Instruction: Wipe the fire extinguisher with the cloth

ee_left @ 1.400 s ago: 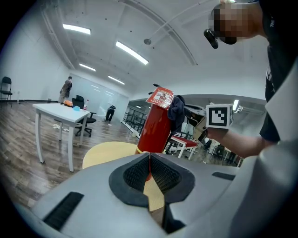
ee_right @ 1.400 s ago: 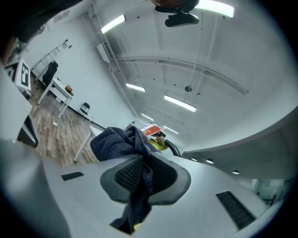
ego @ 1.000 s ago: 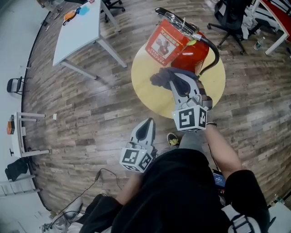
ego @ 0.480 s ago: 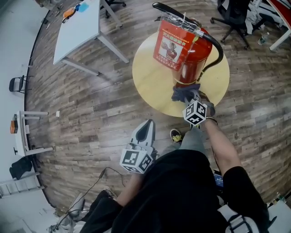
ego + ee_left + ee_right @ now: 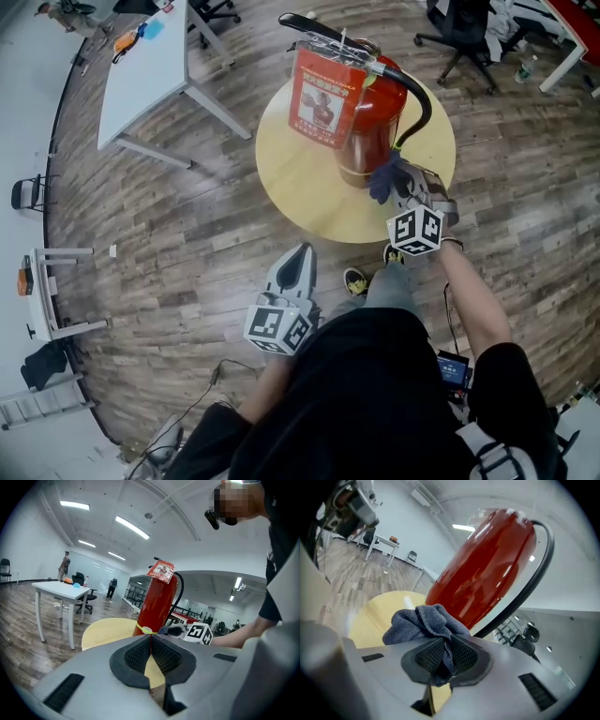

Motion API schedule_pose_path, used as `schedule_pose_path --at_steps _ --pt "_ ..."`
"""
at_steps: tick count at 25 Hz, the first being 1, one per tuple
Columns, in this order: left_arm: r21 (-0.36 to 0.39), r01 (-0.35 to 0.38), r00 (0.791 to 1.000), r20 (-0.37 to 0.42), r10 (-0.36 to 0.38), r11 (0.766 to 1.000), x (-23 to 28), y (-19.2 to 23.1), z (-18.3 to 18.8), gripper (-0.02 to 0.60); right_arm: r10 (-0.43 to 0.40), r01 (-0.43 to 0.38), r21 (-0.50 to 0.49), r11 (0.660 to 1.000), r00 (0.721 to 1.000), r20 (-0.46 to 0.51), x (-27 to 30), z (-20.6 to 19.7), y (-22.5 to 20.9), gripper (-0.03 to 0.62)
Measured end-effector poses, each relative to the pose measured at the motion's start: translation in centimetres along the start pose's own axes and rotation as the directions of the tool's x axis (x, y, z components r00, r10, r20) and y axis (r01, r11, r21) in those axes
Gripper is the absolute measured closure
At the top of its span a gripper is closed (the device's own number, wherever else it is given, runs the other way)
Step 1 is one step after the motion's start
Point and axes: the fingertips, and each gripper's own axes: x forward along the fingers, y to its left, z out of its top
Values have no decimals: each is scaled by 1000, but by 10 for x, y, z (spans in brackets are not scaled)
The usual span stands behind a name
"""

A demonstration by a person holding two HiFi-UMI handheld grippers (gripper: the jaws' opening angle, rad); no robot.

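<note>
Right gripper (image 5: pixel 398 187) (image 5: pixel 443 653) is up at the table edge, jaws clamped on a fold of the blue-grey cloth (image 5: pixel 384 178) (image 5: pixel 422 620). Most of the fabric is bunched out ahead of the fingertips.

Under it all is wood-plank floor (image 5: pixel 187 244). Well off to this gripper's left and farther out stands a white table (image 5: pixel 150 66). Directly beneath and ahead of the jaws is the round yellow table (image 5: pixel 300 178) (image 5: pixel 375 611).

Now the big one: the fire extinguisher (image 5: pixel 361 122) (image 5: pixel 487 573) (image 5: pixel 152 606) stands right in front of the jaws. It is upright on the round table, long axis vertical, base down on the yellow top and valve head up. Its black lever at the top points away from the gripper, off to the gripper's left. A black hose (image 5: pixel 427 103) (image 5: pixel 534 583) curves down the side of the cylinder nearest the gripper. A red card (image 5: pixel 323 84) hangs from the head on the side away from it.

Left gripper (image 5: pixel 302 255) (image 5: pixel 151 639) sits well behind and left of the right one, off the table and close to the person's body. Its jaws are together with nothing between them, pointing toward the extinguisher.

And the cloth: a small wad up against the lower red body, just above the tabletop.
</note>
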Motion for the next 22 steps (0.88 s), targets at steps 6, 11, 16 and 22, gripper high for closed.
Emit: schedule_pose_path --at_steps 6,11,16,22 --pt "9 31 999 29 -32 999 5 -11 9 557 -234 220 80 972 926 296 -84 117 -97 542" --pt "14 39 998 40 -39 999 1 -16 12 557 -272 241 132 962 899 344 -116 168 -138 542" --pt "13 33 998 48 -33 999 2 -16 14 557 -204 152 180 972 926 319 -123 197 -128 542" --pt "11 21 998 66 -22 1000 -1 -26 13 558 -182 65 341 938 928 324 -101 215 -102 543"
